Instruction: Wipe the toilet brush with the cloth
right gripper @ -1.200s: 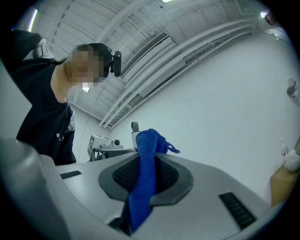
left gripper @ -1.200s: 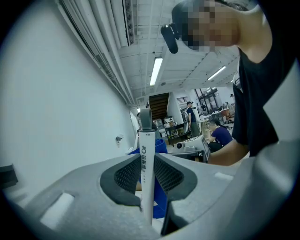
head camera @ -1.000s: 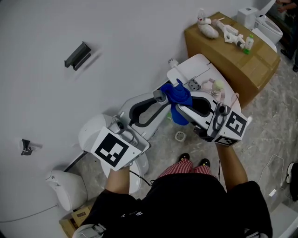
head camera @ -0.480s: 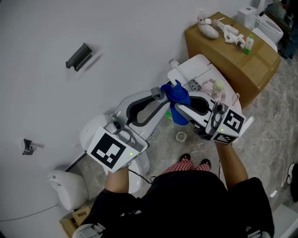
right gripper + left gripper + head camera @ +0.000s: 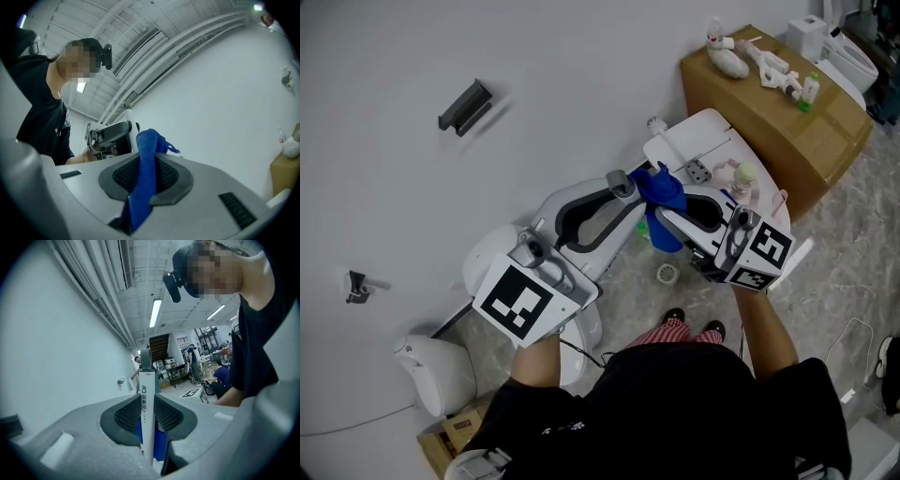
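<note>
Our left gripper (image 5: 148, 404) is clamped on the white handle of the toilet brush (image 5: 146, 380). The jaws are narrow, and the handle stands upright between the pads, running toward 12 o'clock. Our right gripper (image 5: 143, 180) pinches the blue cloth (image 5: 147, 145) with its jaws nearly together. In the head view, the cloth sits bunched just beside the brush's grey top, at its 3 o'clock.

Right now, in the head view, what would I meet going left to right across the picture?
Small wall clip → dark grey wall bracket → left gripper's marker cube → blue cloth → right gripper's marker cube. The cardboard box overlaps that cube's span, so it is left out.
</note>
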`<act>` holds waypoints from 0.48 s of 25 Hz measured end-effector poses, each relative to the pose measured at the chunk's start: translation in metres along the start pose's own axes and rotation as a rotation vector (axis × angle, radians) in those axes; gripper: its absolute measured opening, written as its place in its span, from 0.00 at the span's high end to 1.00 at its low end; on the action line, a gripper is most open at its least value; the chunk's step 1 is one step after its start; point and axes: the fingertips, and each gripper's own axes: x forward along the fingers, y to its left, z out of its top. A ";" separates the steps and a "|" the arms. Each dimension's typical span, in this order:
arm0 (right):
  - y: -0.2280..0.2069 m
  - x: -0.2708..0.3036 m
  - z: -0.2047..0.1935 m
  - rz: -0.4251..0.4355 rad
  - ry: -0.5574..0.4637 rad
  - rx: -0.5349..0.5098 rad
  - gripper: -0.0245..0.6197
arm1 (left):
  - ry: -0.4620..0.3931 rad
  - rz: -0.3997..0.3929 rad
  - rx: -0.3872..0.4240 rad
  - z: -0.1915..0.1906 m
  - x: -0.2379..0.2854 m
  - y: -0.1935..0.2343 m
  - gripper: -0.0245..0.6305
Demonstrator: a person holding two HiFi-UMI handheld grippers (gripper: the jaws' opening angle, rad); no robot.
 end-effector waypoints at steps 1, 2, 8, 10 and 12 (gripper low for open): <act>-0.001 -0.001 -0.002 -0.004 0.003 -0.002 0.86 | -0.001 0.004 -0.003 0.000 0.000 0.001 0.83; -0.002 -0.001 -0.003 -0.005 0.002 0.000 0.86 | -0.003 0.008 -0.005 0.001 0.001 0.001 0.83; -0.005 -0.002 -0.007 -0.004 0.003 0.013 0.86 | -0.017 0.015 0.003 0.008 0.001 0.001 0.83; -0.005 -0.002 -0.009 0.000 0.006 0.019 0.86 | -0.022 0.021 -0.001 0.009 0.001 0.002 0.83; -0.006 -0.002 -0.011 0.000 0.014 0.022 0.86 | -0.025 0.023 -0.005 0.011 0.000 0.003 0.83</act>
